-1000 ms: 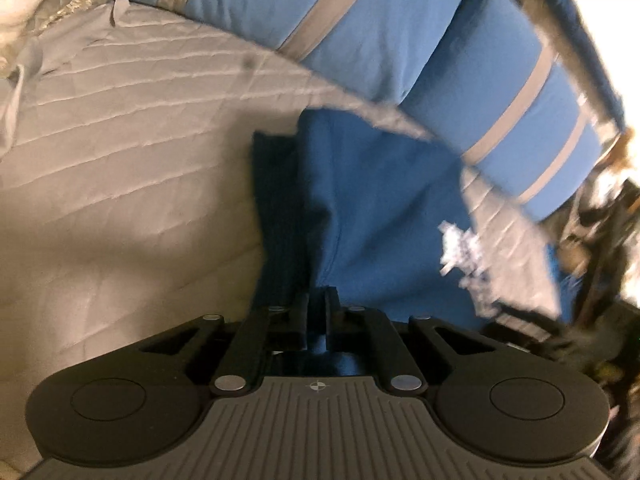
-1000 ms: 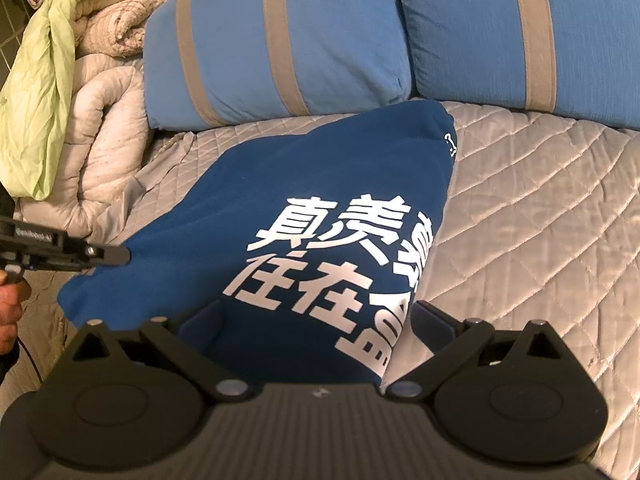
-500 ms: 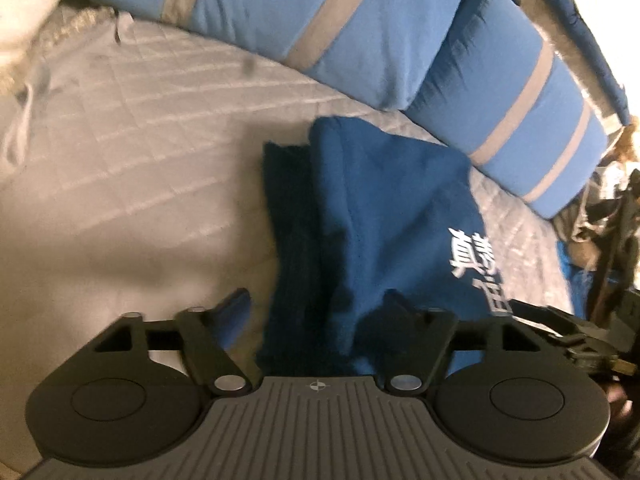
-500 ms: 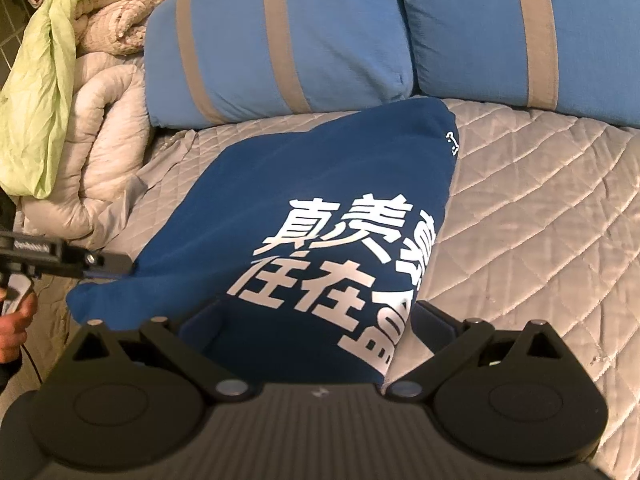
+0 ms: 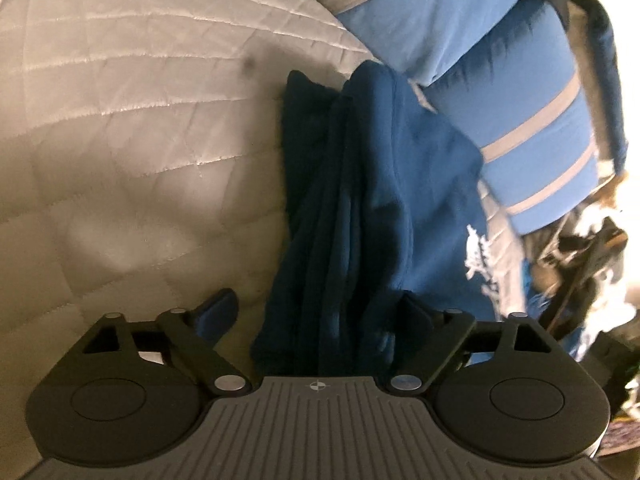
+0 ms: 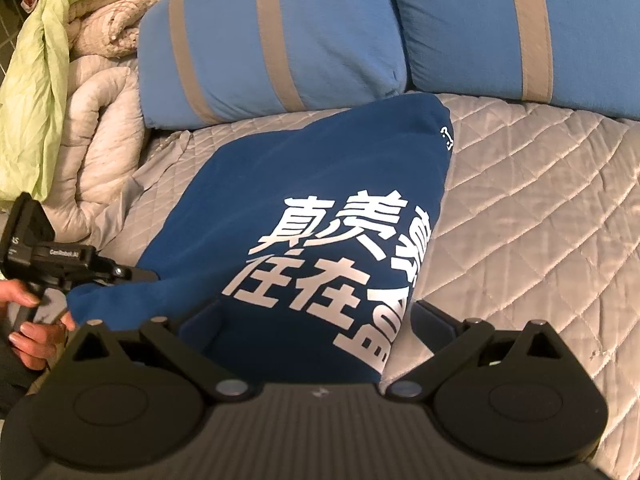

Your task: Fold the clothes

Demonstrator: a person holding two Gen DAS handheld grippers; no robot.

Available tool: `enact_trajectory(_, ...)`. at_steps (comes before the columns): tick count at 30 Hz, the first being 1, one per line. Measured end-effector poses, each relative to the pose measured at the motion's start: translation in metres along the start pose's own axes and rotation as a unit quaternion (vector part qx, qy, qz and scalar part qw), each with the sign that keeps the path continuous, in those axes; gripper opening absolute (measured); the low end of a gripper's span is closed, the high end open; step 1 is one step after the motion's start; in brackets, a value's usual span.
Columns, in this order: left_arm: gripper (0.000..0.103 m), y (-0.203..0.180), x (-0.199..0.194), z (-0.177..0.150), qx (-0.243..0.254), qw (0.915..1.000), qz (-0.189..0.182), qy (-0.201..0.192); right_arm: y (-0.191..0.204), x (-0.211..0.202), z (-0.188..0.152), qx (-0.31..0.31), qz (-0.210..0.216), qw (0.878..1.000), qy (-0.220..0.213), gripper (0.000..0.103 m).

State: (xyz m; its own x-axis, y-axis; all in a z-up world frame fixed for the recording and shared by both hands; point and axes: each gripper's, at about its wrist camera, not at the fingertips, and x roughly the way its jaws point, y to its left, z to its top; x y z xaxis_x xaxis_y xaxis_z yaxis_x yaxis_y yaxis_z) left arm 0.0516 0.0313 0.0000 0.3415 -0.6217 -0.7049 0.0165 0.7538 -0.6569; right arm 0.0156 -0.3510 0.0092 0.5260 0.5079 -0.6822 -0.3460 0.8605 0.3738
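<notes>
The navy shirt [image 6: 312,208] lies folded on the quilted bed [image 6: 532,208], below the blue pillows [image 6: 272,40]. The left tongs [image 5: 316,312] are opening around its bunched edge; the right tongs [image 6: 320,320] stand spread, gripping nothing. Smooth the layers before the next fold.

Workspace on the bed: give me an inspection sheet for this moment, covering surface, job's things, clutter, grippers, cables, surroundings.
Surface: grey quilted bedspread, lightly creased.
Job's things: navy shirt with white printed characters, lying folded on the bedspread, its far end by the pillows.
Clutter: bundled beige duvet with a light green cloth draped over it, at the left of the right wrist view.
Grippers: left gripper jaws opening, the shirt's bunched edge between them; right gripper open, straddling the shirt's near end.
Cables: nothing seen.
Surroundings: two blue pillows with grey stripes; blurred dark items beyond the bed's edge, unidentifiable.
</notes>
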Motion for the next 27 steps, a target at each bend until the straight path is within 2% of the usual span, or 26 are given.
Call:
enact_trajectory(3, 0.089, 0.011, -0.001, 0.001, -0.026, 0.9988, -0.04, 0.006, -0.001, 0.0, 0.0, 0.001, 0.001, 1.0, 0.001, 0.103)
enact_trajectory(7, 0.089, 0.026, 0.007, 0.0, -0.079, 0.9889, -0.121, 0.033, -0.002, 0.0, 0.001, 0.004, 0.0, 1.0, -0.002, 0.103)
enact_trajectory(11, 0.087, 0.029, 0.014, -0.001, -0.094, 0.9823, -0.154, 0.048, -0.007, -0.001, 0.005, 0.017, -0.001, 1.0, -0.007, 0.103)
enact_trajectory(12, 0.083, 0.03, 0.015, -0.001, -0.098, 0.9805, -0.163, 0.051, -0.009, -0.001, 0.006, 0.022, 0.0, 1.0, -0.008, 0.103)
enact_trajectory(13, 0.08, 0.03, 0.018, -0.001, -0.1, 0.9789, -0.168, 0.058, -0.012, -0.001, 0.008, 0.027, 0.002, 1.0, -0.009, 0.103)
enact_trajectory(15, 0.057, 0.029, 0.025, -0.003, -0.102, 0.9786, -0.164, 0.072, -0.018, 0.001, 0.014, 0.037, 0.005, 0.999, -0.009, 0.103)
enact_trajectory(18, 0.041, 0.033, 0.03, -0.008, -0.109, 0.9779, -0.162, 0.076, -0.029, 0.006, 0.025, 0.048, 0.0, 0.999, -0.014, 0.103)
enact_trajectory(22, 0.037, 0.037, 0.029, -0.012, -0.111, 0.9769, -0.171, 0.063, -0.056, 0.018, 0.044, 0.087, 0.002, 0.996, -0.017, 0.103)
enact_trajectory(27, 0.037, 0.035, 0.027, -0.012, -0.101, 0.9779, -0.175, 0.056, -0.102, 0.048, 0.059, 0.175, 0.054, 0.983, -0.012, 0.103)
